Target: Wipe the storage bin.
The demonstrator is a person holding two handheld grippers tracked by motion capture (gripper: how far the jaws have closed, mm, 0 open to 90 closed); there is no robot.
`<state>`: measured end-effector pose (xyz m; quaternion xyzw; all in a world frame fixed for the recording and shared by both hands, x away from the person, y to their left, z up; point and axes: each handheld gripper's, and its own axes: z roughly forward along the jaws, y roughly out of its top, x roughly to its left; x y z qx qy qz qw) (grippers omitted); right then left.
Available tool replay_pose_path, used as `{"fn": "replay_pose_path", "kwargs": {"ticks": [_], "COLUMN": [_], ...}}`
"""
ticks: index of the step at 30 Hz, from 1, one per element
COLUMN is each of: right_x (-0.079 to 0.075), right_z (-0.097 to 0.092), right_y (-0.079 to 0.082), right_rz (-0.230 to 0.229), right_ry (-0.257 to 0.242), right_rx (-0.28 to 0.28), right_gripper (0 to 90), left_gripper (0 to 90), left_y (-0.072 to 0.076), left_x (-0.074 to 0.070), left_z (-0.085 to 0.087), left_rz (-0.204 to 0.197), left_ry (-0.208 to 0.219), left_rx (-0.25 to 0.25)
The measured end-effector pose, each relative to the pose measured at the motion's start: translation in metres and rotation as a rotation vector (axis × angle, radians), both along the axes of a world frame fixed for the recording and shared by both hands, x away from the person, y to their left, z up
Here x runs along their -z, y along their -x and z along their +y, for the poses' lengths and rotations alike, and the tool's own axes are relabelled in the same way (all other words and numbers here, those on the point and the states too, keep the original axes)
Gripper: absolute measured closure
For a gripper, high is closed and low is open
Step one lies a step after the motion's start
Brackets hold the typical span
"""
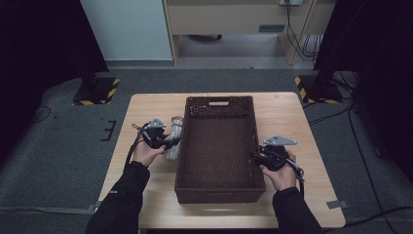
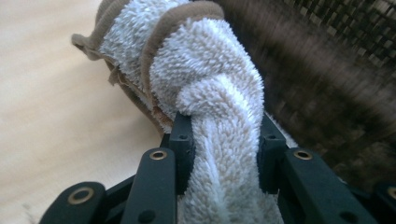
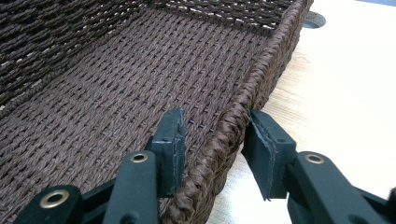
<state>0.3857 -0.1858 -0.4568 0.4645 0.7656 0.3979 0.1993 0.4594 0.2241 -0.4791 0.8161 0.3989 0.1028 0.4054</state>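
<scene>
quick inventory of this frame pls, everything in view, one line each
towel: 1, white terry with a tan hem, bunched on the table just left of the basket
basket: 1, dark brown woven, centre of the table, nothing in it, handle slot in the far wall
table: 1, light wood
weighted stand bases: 2, black with yellow-black hazard stripes, on the grey floor at the far left and far right of the table
cabinet: 1, beige, against the back wall
left gripper: 1, black, shut on the towel
right gripper: 1, black, jaws straddling the basket's right rim, a gap showing on each side
forearms: 2, black sleeves, coming in from the bottom edge
</scene>
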Motion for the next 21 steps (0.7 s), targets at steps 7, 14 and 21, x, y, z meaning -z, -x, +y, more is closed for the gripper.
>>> {"fn": "replay_pose_path", "kwargs": {"ticks": [7,14,21], "right_x": [0.000,0.000,0.000], "right_z": [0.000,0.000,0.000], "right_y": [0.000,0.000,0.000], "right_rz": [0.000,0.001,-0.001], "right_ry": [-0.001,-0.001,-0.003], "right_rx": [0.001,0.002,0.004], "right_gripper": [58.5,58.5,58.6], "left_gripper": [65.9,65.9,65.6], "left_y": [-0.001,0.012,0.022], "left_x": [0.012,-0.034,-0.034], "left_z": [-0.002,0.011,0.007], "left_rz": [0.030,-0.061,-0.063], "left_ry": [-0.032,0.085,0.043], "left_rx": [-0.008,0.035,0.059]}}
